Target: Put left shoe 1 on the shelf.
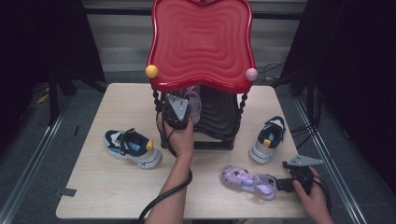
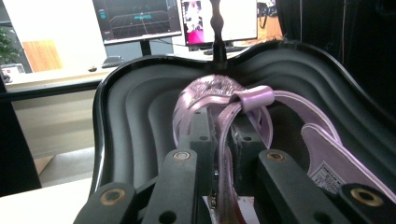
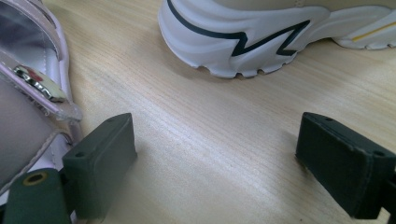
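The work in hand looks like putting shoes onto the two-tier rack (image 1: 201, 42) at the far middle of the table (image 1: 93, 196), and it seems to be at an early stage. One lilac sandal (image 2: 219, 100) is at the black lower shelf (image 2: 135, 116), under the red top tray, carried there by the left gripper (image 1: 176, 112). Whether its sole already rests on the shelf I cannot tell.

Three shoes are left on the table by my reading: a navy and white sneaker (image 1: 133, 147) to the left of the rack, its partner sneaker (image 1: 268, 139) to the right, and the second lilac sandal (image 1: 250, 182) at the near right.

In the left gripper view the jaws are clenched on the heel strap of the sandal, the thin lilac band pinched between the two pads, with the toe end pointing away over the shelf and the insole label showing at the right.

The right gripper (image 1: 286, 183) lies low at the near right of the table, in a hand (image 1: 315, 198), just beside the heel end of the second sandal. In the right gripper view its jaws are spread wide with bare tabletop between them; that sandal (image 3: 28, 88) sits against the outer side of the left pad, and the white sole of a sneaker (image 3: 261, 37) lies beyond. It grasps nothing.
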Tool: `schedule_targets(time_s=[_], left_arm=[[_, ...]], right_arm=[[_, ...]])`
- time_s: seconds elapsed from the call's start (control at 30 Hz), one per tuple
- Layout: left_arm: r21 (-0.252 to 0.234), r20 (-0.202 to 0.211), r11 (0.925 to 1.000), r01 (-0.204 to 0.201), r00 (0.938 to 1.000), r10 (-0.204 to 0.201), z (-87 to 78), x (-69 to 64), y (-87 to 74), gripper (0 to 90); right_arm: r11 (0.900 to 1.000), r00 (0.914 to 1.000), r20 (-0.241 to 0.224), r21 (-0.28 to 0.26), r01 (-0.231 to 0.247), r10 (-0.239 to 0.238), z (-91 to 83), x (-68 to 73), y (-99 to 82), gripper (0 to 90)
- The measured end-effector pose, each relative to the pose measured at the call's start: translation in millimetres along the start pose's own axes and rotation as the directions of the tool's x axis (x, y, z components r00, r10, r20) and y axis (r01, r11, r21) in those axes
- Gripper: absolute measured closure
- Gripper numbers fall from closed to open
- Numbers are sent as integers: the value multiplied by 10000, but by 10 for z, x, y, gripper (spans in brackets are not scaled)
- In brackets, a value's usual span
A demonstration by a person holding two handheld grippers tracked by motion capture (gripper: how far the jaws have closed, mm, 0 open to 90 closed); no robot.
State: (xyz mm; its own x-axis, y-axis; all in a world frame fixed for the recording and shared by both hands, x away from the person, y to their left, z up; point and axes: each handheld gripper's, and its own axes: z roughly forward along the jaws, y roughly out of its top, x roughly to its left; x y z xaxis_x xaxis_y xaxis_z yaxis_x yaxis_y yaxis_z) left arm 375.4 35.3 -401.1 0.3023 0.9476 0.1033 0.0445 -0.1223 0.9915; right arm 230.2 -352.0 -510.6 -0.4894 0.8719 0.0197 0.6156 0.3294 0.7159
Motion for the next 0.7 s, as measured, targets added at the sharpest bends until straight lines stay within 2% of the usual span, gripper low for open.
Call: schedule_targets(time_s=[0.07, 0.23, 0.7], left_arm=[[103, 72, 9997, 201, 9998, -202, -7, 16, -28, 818], [209, 141, 9989, 409, 9990, -412, -17, 31, -60, 813], [501, 301, 9970, 595, 9977, -610, -36, 52, -94, 784]], right_arm=[[10000, 10000, -5, -1, 2, -2, 0, 1, 0, 111], [10000, 10000, -8, 2, 3, -3, 0, 1, 0, 110], [10000, 10000, -4, 0, 17, -17, 0, 2, 0, 109]])
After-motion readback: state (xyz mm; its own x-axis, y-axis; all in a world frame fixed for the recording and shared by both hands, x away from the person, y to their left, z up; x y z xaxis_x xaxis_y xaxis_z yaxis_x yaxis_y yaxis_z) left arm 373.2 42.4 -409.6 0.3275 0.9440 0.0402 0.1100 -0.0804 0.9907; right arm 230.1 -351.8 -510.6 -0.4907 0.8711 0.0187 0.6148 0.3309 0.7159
